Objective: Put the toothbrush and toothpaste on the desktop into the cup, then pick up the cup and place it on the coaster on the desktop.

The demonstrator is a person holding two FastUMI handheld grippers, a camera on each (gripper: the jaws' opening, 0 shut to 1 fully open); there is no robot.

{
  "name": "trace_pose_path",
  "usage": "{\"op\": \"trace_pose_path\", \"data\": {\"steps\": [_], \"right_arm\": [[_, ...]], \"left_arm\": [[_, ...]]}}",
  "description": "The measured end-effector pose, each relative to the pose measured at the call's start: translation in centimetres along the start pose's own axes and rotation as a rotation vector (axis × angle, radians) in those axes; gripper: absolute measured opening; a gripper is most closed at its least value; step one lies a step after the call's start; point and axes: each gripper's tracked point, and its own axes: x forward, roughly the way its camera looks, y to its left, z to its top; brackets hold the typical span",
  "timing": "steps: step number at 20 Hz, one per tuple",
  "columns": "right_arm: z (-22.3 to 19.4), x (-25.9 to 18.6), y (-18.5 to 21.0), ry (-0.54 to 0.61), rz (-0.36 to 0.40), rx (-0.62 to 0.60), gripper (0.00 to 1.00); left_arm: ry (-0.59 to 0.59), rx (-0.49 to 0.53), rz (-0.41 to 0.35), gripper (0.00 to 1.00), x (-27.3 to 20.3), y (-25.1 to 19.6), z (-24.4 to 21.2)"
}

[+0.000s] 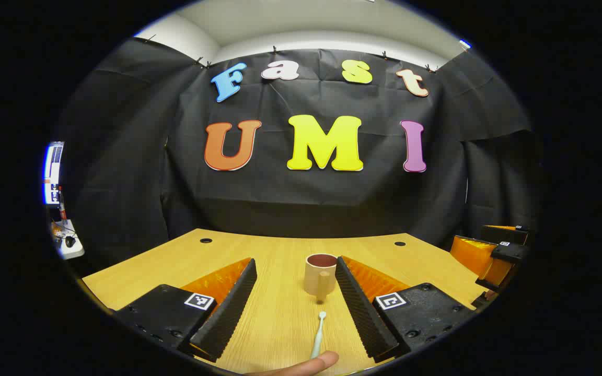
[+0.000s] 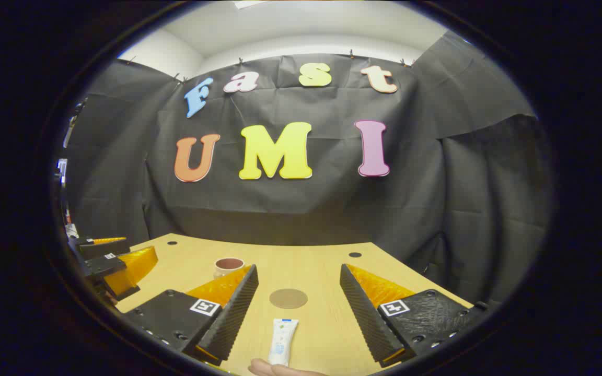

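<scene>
In the left gripper view a beige cup [image 1: 320, 276] with a dark red inside stands upright on the wooden desk [image 1: 280, 313], handle toward me. A pale toothbrush [image 1: 318, 335] lies in front of it, between my left gripper's [image 1: 294, 269] open fingers. In the right gripper view a white toothpaste tube [image 2: 282, 341] lies on the desk between the open fingers of my right gripper [image 2: 298, 275]. A round brown coaster [image 2: 288, 298] lies just beyond the tube. The cup [image 2: 228, 266] stands farther left, partly behind a finger.
A fingertip [image 1: 311, 363] shows at the bottom edge beside the toothbrush handle, and another fingertip [image 2: 275, 369] below the tube. The other gripper [image 1: 494, 256] hangs at the right of the desk; likewise the left gripper [image 2: 107, 261] at the desk's left edge. Cable holes [image 1: 206, 241] mark the far edge.
</scene>
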Motion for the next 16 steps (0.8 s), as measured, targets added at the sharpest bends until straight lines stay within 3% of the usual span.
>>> {"op": "trace_pose_path", "data": {"steps": [8, 9, 16], "right_arm": [[-0.3, -0.2, -1.0, -0.001, 0.004, 0.004, 0.95], [-0.5, -0.2, -1.2, 0.002, -0.001, -0.009, 0.95], [-1.0, -0.3, -1.4, 0.010, -0.003, -0.022, 0.95]], "left_arm": [[-0.016, 0.033, -0.024, 1.00, -0.2, -1.1, 0.3], [-0.018, 0.034, -0.025, 0.96, -0.2, -1.0, 0.2], [0.013, 0.032, -0.016, 0.96, 0.1, -0.7, -0.7]]}}
